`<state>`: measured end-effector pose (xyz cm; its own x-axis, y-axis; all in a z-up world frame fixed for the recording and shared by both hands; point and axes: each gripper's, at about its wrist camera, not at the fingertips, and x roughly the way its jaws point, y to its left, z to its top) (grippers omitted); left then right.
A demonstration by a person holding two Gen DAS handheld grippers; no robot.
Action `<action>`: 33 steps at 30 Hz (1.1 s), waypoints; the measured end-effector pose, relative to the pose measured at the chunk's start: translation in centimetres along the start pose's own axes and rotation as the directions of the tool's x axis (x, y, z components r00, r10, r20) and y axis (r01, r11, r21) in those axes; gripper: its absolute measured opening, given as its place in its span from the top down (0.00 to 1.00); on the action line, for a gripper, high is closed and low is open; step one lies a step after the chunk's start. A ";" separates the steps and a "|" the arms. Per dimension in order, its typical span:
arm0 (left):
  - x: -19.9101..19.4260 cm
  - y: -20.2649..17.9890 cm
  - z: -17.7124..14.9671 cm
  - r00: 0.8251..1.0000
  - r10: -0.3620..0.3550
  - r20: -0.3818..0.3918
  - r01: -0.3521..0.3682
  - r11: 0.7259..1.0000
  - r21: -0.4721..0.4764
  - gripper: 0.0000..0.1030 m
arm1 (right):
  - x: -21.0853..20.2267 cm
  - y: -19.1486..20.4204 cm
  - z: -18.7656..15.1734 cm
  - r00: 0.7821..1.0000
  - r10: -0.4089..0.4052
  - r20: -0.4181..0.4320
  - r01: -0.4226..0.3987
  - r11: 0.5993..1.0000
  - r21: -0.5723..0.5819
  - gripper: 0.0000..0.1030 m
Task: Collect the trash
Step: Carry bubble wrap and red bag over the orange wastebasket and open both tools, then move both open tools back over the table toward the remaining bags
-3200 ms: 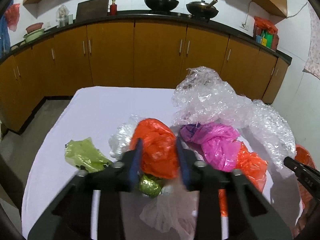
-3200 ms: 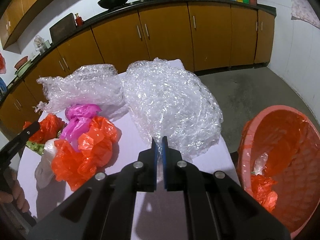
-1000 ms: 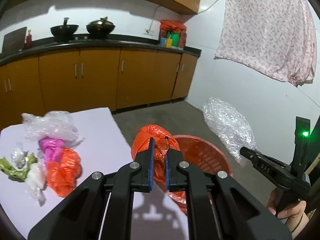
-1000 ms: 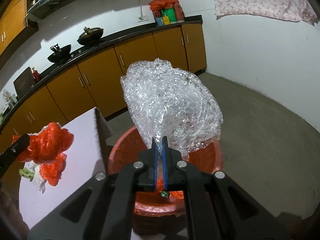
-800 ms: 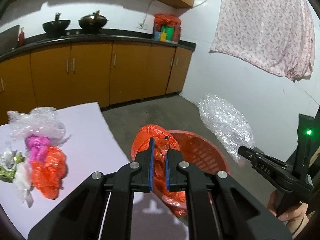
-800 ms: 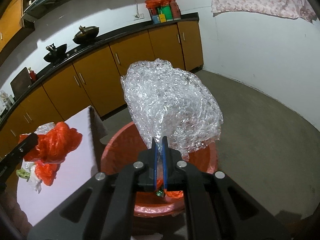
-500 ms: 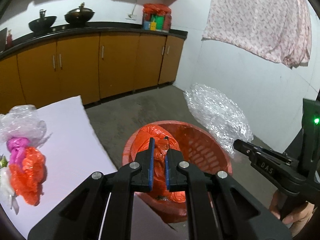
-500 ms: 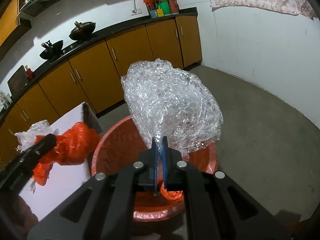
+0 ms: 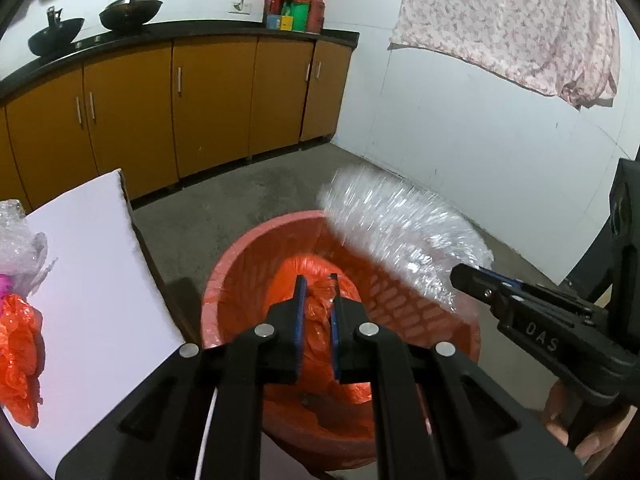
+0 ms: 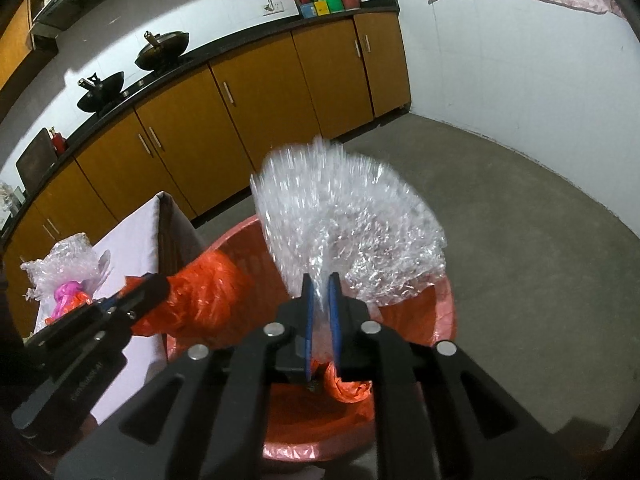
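Over the red basket (image 9: 248,276), our left fingers (image 9: 299,300) stay clamped on the orange bag (image 9: 316,320); our right fingers (image 10: 334,304) are opening, bubble wrap (image 10: 348,224) between them.

Orange bag (image 9: 316,312), red basket (image 9: 400,304), clear bubble wrap (image 10: 348,232)

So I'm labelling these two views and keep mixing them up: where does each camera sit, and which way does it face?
Left wrist: sits on the left gripper, which is shut on a crumpled orange plastic bag; faces down into the round orange plastic basket; the right gripper shows too.
Right wrist: sits on the right gripper, jaws opening around clear bubble wrap; faces the same basket.
Shared: basket, bag, wrap, white table.
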<state>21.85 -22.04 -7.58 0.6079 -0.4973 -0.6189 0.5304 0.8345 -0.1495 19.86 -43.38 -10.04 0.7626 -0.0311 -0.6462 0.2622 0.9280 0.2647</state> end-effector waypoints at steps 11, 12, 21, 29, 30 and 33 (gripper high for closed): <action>-1.1 1.9 -0.4 0.999 0.033 0.004 -0.032 0.998 -0.052 0.60 | -0.3 -1.5 -0.8 0.999 -0.036 0.009 0.036 0.999 0.024 0.65; -1.4 2.3 -0.4 0.999 0.037 0.007 -0.036 0.998 -0.059 0.60 | -0.4 -1.5 -0.8 0.999 -0.039 0.009 0.039 0.999 0.028 0.65; -5.9 6.4 -1.9 0.988 0.143 0.052 -0.135 0.982 -0.131 0.51 | -1.4 1.2 -0.9 1.000 -0.006 0.017 0.006 1.000 -0.015 0.65; -11.9 12.0 -5.5 0.937 0.339 0.089 -0.317 0.928 -0.198 0.45 | -1.9 7.3 -1.8 0.998 0.066 0.009 -0.064 0.990 -0.122 0.63; -12.7 12.8 -6.2 0.927 0.363 0.090 -0.339 0.917 -0.208 0.45 | -2.0 8.4 -1.9 0.997 0.079 0.006 -0.077 0.987 -0.138 0.62; -15.1 15.4 -7.9 0.892 0.443 0.088 -0.414 0.880 -0.235 0.43 | -2.0 10.8 -2.5 0.994 0.108 -0.005 -0.108 0.980 -0.167 0.61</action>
<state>16.18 0.16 -6.59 0.8292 -0.0949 -0.5508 0.0759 0.9955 -0.0571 19.71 -32.42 -7.68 0.7838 0.0713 -0.6170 0.0761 0.9749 0.2093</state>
